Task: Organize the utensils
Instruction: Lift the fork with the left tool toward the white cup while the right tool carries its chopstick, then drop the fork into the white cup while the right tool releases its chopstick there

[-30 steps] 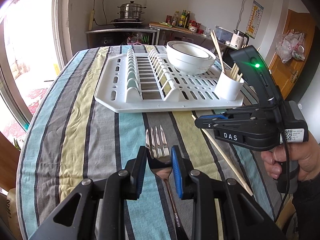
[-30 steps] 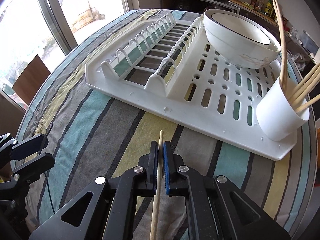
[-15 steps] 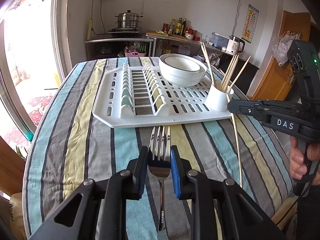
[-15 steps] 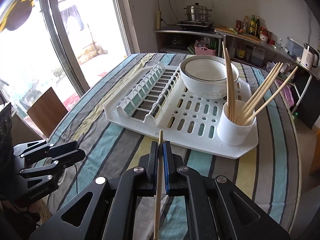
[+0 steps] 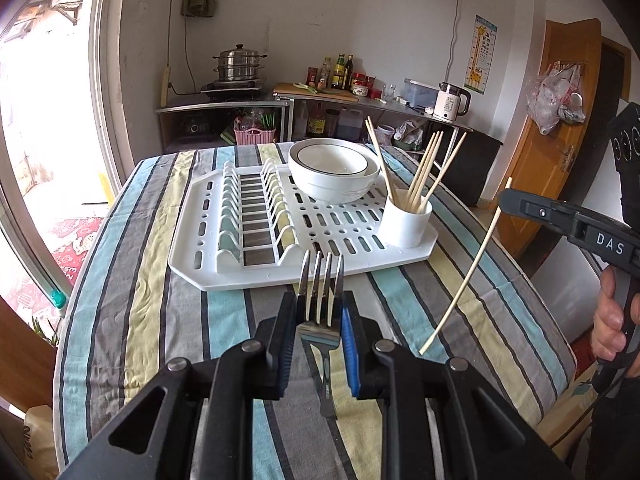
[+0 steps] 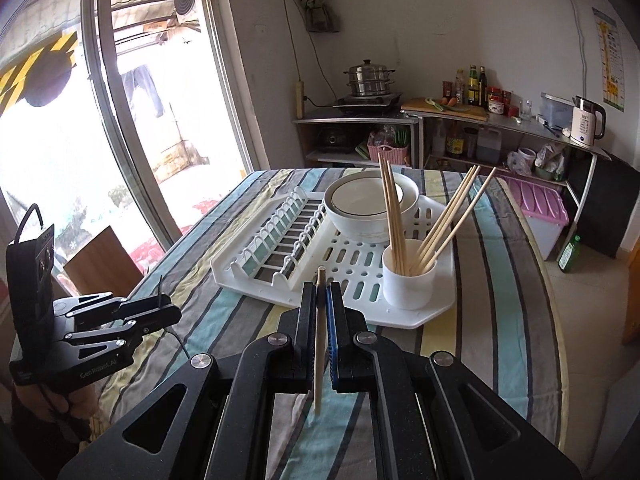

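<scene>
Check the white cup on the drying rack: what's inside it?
The white cup holds a bunch of wooden chopsticks, standing and fanned out above its rim. The cup wall hides their lower ends and anything on its bottom.

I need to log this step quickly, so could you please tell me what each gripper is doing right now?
Left gripper: closed on the fork, lifted off the table.
Right gripper: closed on a single chopstick.
</scene>
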Tool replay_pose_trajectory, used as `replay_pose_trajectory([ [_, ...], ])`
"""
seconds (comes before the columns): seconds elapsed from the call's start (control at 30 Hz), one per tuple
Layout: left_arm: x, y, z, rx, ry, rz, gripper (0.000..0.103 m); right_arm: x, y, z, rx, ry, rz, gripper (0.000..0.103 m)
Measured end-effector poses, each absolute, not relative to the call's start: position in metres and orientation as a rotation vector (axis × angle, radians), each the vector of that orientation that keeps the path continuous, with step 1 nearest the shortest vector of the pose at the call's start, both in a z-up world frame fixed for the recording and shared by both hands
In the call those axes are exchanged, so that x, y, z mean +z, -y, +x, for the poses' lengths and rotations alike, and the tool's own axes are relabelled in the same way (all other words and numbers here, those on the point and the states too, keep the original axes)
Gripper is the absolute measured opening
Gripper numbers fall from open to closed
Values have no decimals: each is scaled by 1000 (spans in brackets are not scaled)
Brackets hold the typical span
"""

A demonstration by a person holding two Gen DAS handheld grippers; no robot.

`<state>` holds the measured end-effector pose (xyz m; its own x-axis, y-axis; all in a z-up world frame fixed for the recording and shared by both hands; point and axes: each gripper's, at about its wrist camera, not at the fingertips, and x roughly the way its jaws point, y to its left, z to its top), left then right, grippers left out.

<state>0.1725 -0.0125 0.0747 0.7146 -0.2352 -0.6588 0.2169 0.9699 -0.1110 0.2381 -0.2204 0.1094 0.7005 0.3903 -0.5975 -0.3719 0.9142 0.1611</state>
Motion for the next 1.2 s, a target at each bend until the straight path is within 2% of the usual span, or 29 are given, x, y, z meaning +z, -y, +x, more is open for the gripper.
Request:
replay_pose_trajectory([
  [0.53,109,50,213,-347,-714,-21,22,134,256,249,356,-604,58,5],
  [1.0,158,84,268,-409,-639,-32,22,168,281,287,320,-520,128,5],
  [1.2,162,101,296,-429,-629,-38,22,173,291,305,304,-490,167,5],
])
